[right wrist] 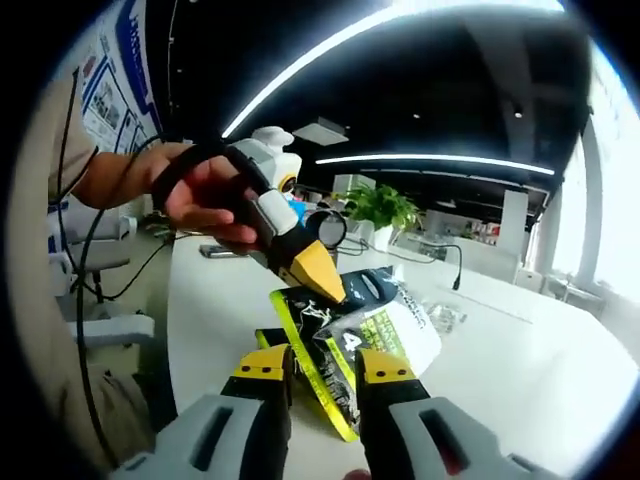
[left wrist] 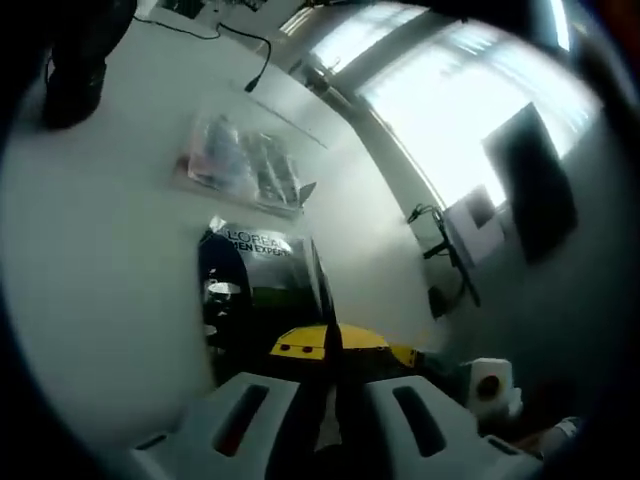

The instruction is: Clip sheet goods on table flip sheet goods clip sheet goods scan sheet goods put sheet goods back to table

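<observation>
Jaws of our right gripper stand parted, yellow tips on either side of the green-edged sheet goods packet, not pinching it. The packet hangs above the white counter, its top gripped by the yellow tip of our left gripper, held in a hand. In the left gripper view we see those jaws clenched on the dark L'Oreal packet. Beyond it a clear packet lies on the counter, a black cable farther off.
</observation>
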### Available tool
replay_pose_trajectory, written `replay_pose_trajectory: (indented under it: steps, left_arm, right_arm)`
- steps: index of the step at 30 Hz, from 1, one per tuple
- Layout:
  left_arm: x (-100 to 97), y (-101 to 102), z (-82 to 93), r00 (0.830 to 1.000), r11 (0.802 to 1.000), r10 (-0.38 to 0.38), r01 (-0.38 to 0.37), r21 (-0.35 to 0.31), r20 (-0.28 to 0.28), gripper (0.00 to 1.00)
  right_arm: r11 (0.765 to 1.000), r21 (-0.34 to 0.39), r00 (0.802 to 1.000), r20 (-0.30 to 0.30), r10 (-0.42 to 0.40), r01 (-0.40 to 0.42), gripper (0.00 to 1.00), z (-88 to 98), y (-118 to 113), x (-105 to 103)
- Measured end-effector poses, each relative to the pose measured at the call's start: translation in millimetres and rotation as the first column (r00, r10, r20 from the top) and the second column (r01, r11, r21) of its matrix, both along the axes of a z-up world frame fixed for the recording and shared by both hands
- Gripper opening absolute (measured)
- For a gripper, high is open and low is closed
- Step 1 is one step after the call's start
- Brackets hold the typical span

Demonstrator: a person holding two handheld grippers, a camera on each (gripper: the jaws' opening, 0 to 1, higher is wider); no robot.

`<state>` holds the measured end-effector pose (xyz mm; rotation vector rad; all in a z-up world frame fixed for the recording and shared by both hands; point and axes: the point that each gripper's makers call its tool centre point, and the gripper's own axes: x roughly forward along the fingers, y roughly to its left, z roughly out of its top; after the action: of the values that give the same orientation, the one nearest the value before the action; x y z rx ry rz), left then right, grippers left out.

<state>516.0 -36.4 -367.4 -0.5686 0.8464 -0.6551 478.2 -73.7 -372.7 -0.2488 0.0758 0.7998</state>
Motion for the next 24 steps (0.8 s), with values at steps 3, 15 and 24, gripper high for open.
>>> replay_pose_trajectory:
  steps: [3, 15, 24]
  left_arm:
    - [2.1, 1.5, 0.7, 1.000, 1.000, 0.017, -0.017, 0.012, 0.007, 0.00]
    - [5.6, -0.4, 6.8, 0.998, 0.997, 0.067, -0.067, 0.025, -0.011, 0.00]
    - [3.8, -7.6, 11.4, 0.994, 0.994, 0.107, -0.107, 0.009, -0.022, 0.00]
  right_arm:
    - [1.000, 0.014, 1.000, -0.005, -0.014, 0.014, 0.22, 0.9, 0.3, -0.3]
    - [0.993, -0.033, 0.993, 0.042, -0.110, 0.111, 0.23, 0.3, 4.2, 2.0]
    - [0.966, -0.105, 0.967, 0.117, -0.225, 0.238, 0.20, -4.5, 1.5, 10.2]
